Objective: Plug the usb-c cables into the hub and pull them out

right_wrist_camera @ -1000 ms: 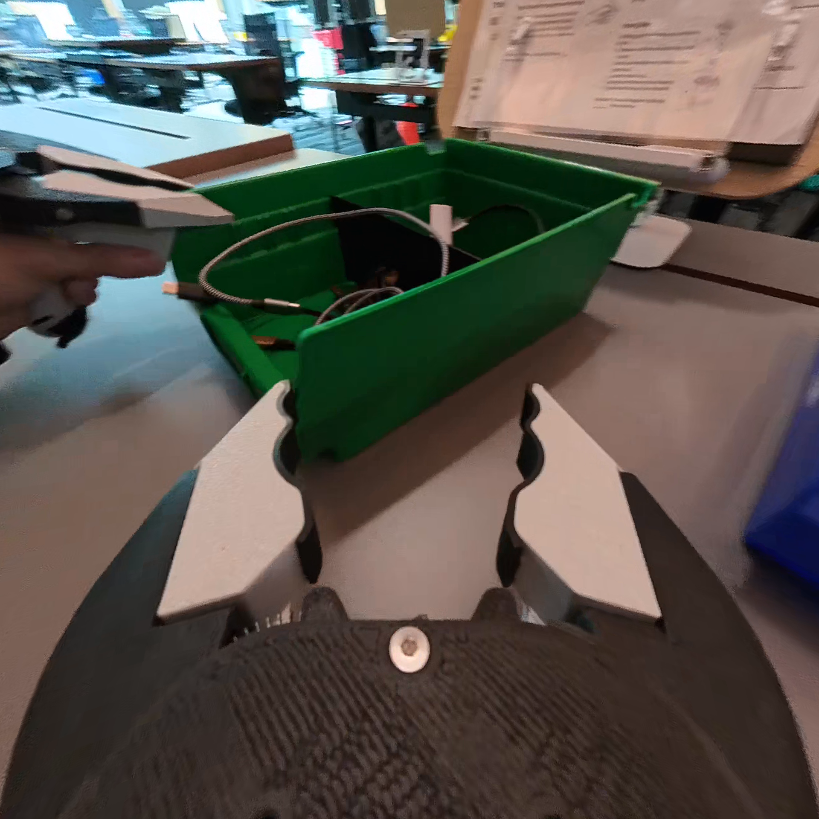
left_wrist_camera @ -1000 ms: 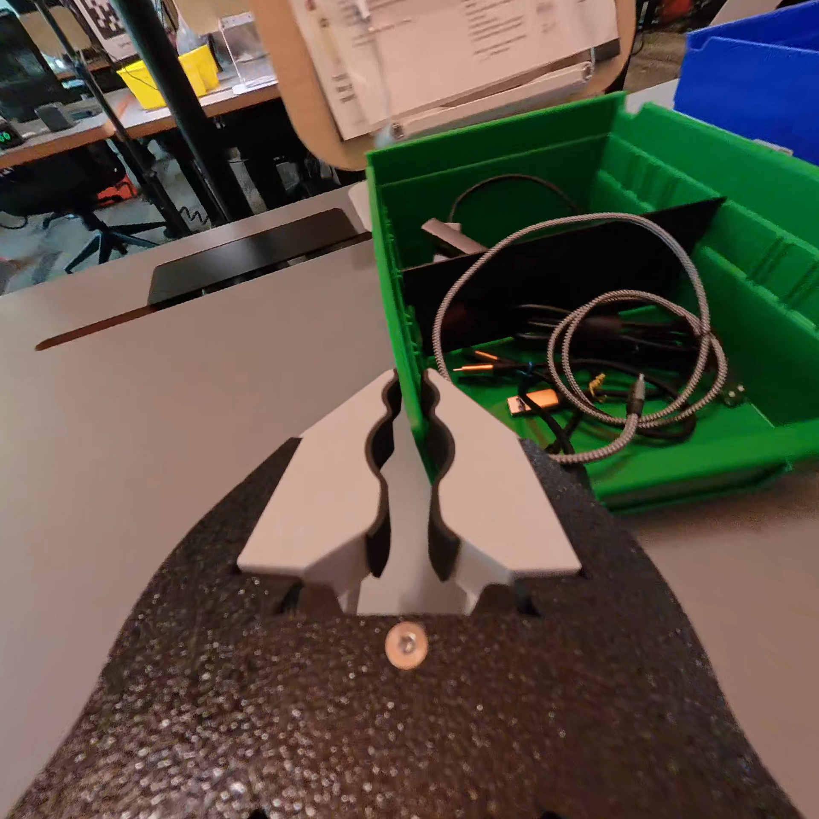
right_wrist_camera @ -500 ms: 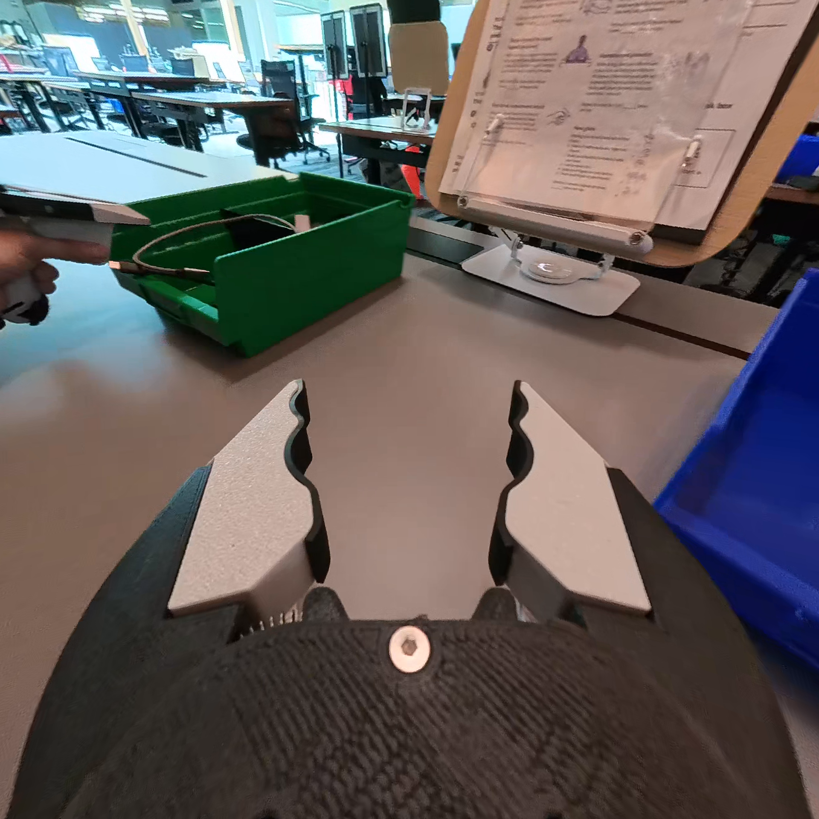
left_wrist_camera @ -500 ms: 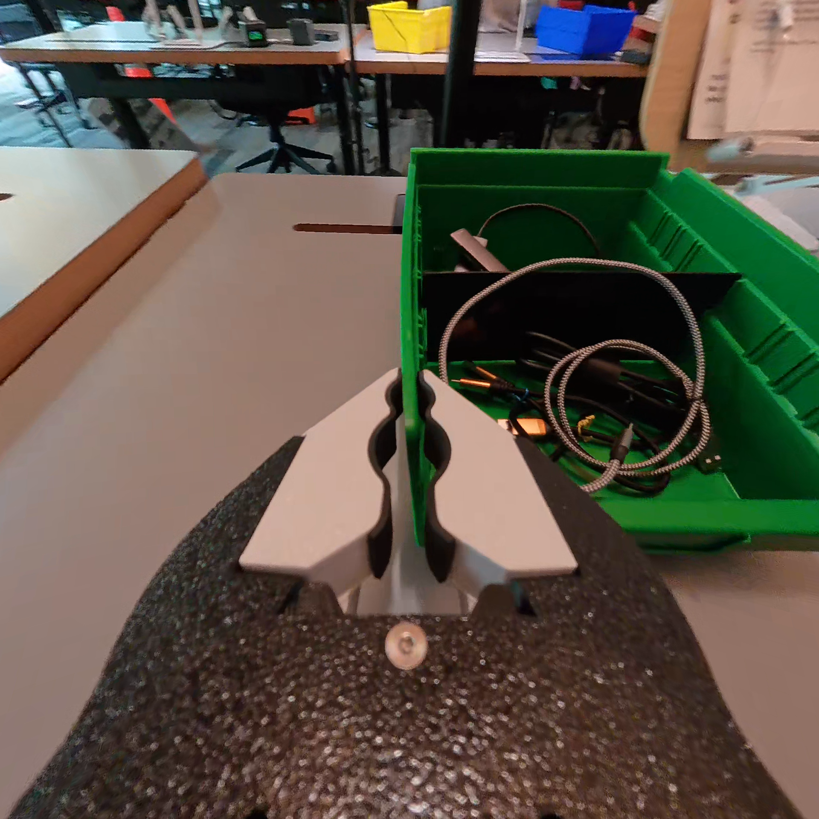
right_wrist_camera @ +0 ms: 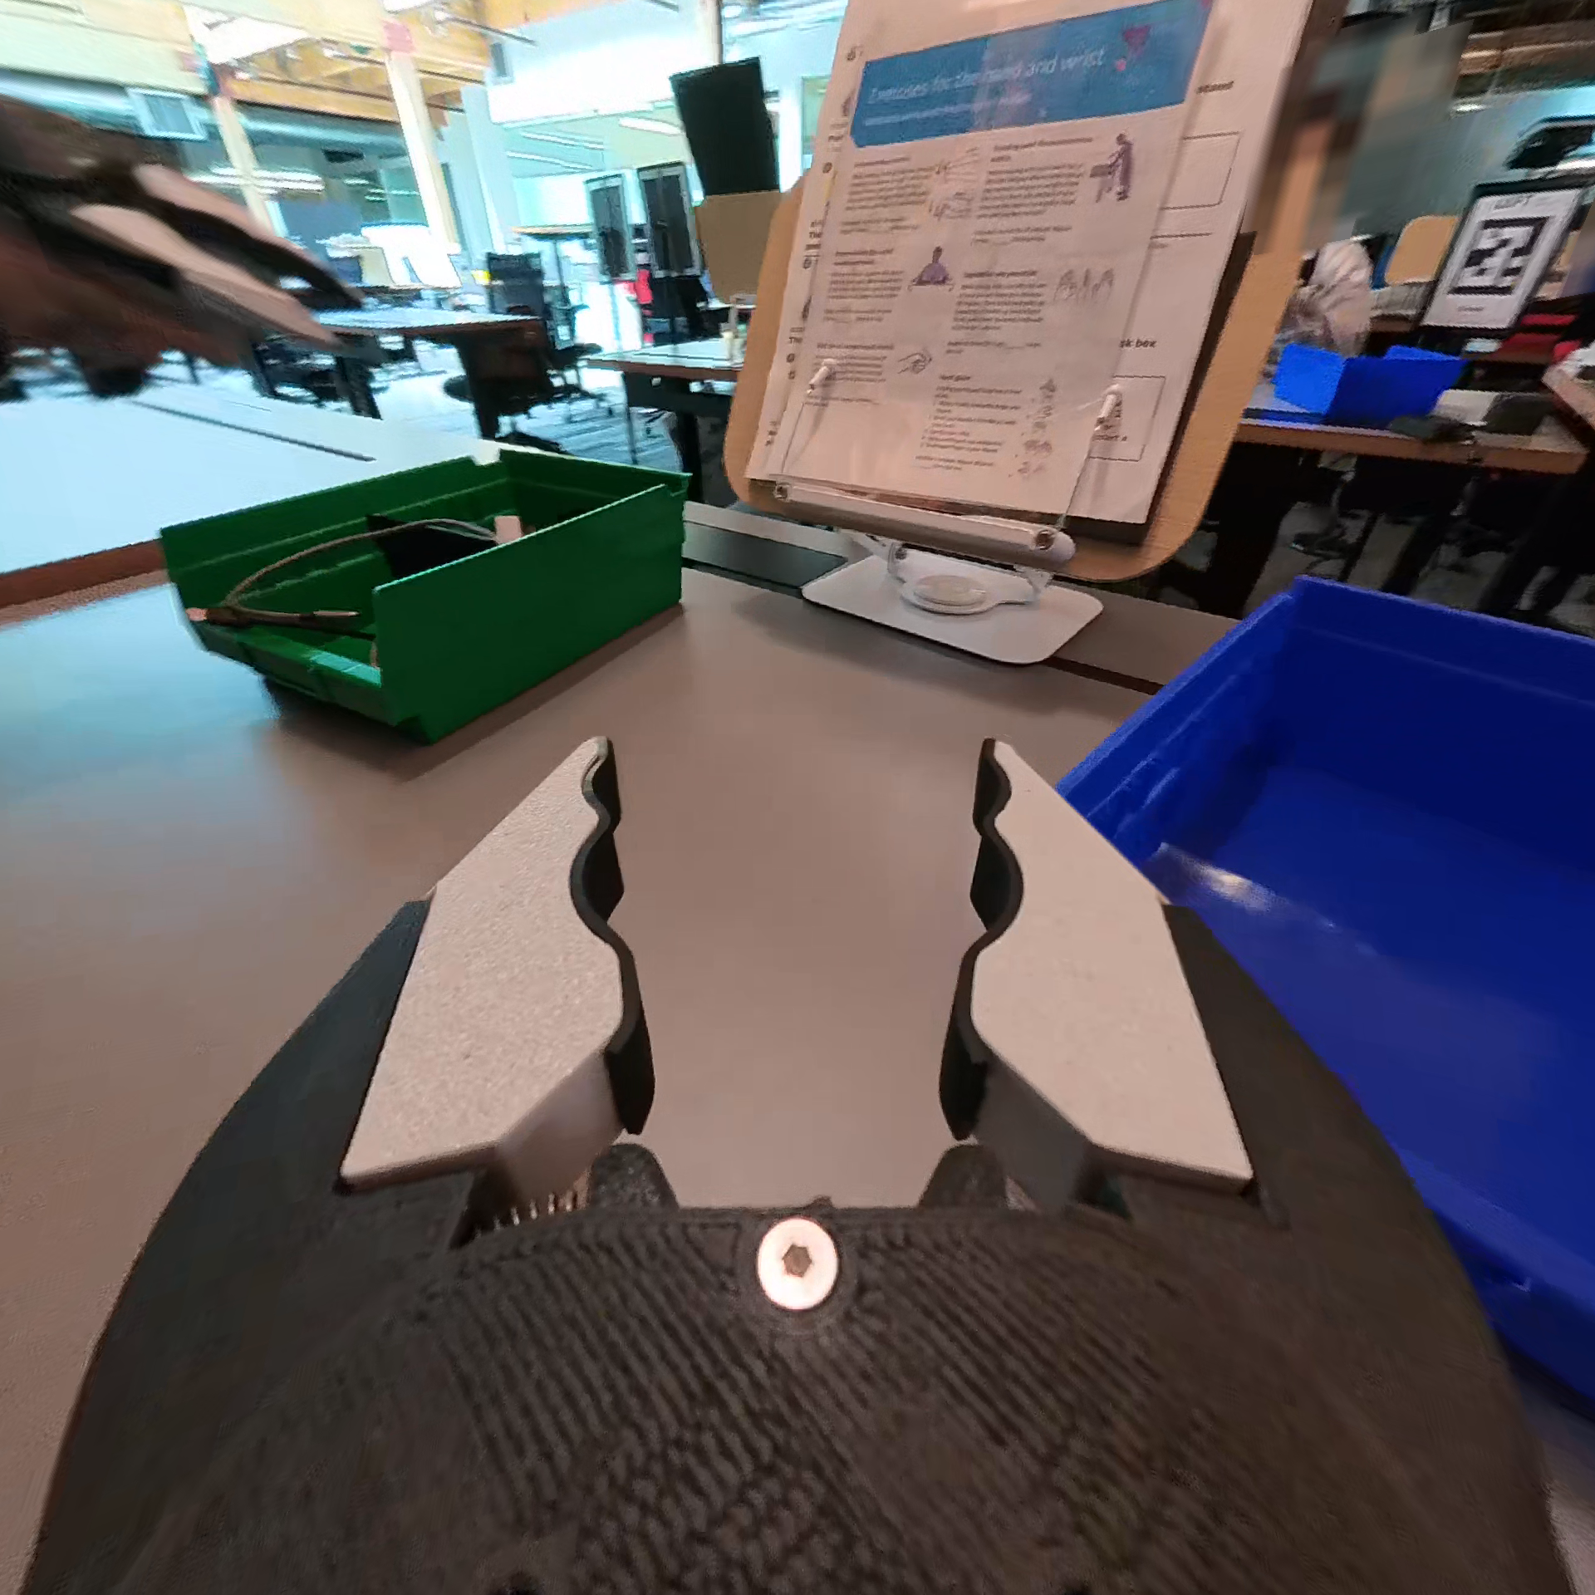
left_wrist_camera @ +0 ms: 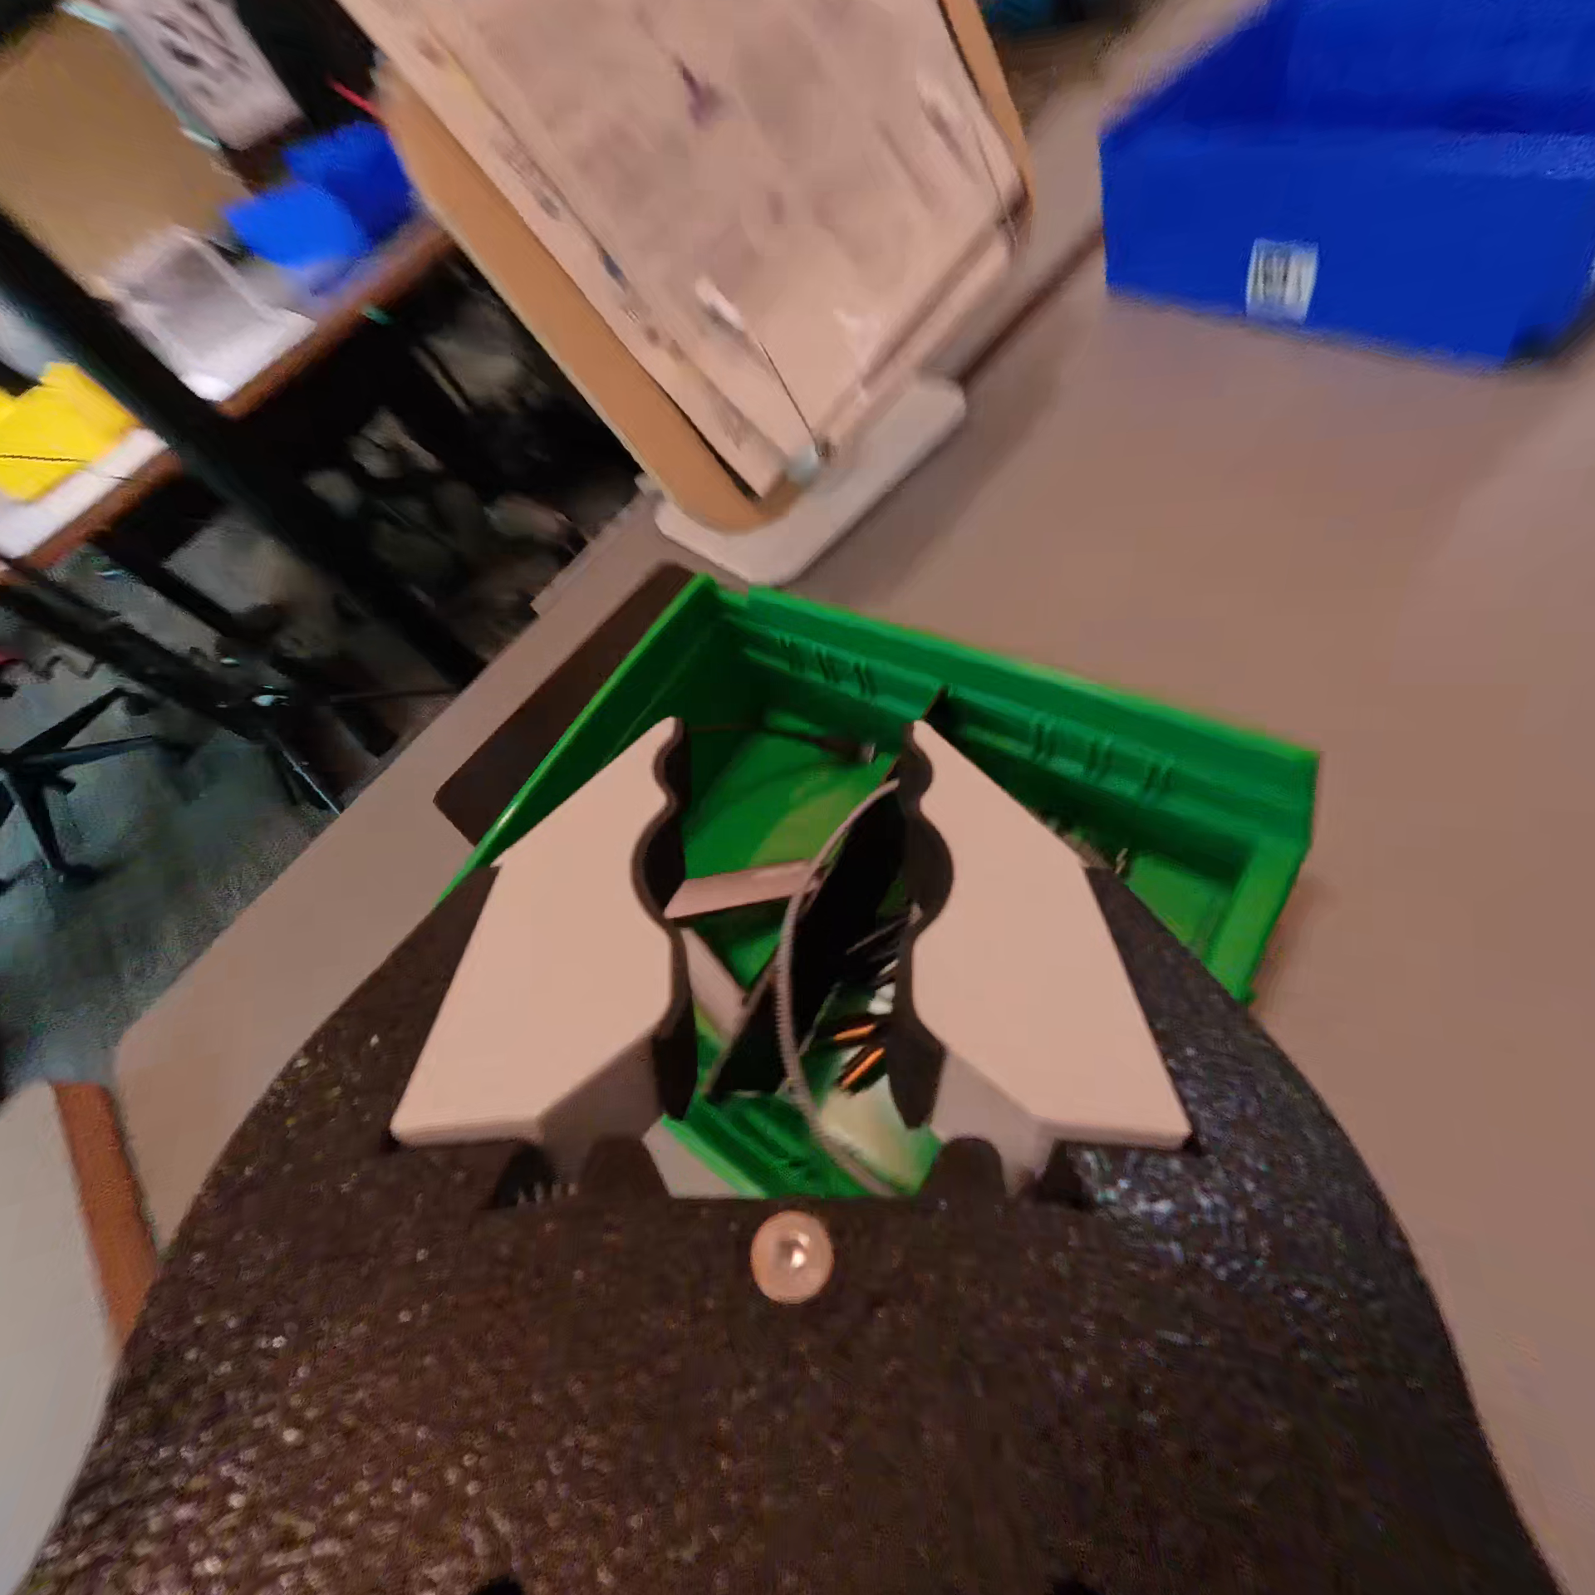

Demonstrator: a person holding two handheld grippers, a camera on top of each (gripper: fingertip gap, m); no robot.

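Left wrist view, green bin (left_wrist_camera: 1122, 759) under open left tongs (left_wrist_camera: 794, 734)

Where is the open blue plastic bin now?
In the right wrist view, the open blue plastic bin sits on the grey table, right of the right gripper, below the document stand.

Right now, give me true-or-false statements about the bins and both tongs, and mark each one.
1. The right tongs are open and empty. True.
2. The green bin holds cables. True; a braided cable arcs inside it.
3. The blue bin is full of cables. False; the visible inside looks bare.
4. The left tongs are clamped on the green bin's wall. False; they are open above the bin.
5. A document stand sits behind the bins. True.
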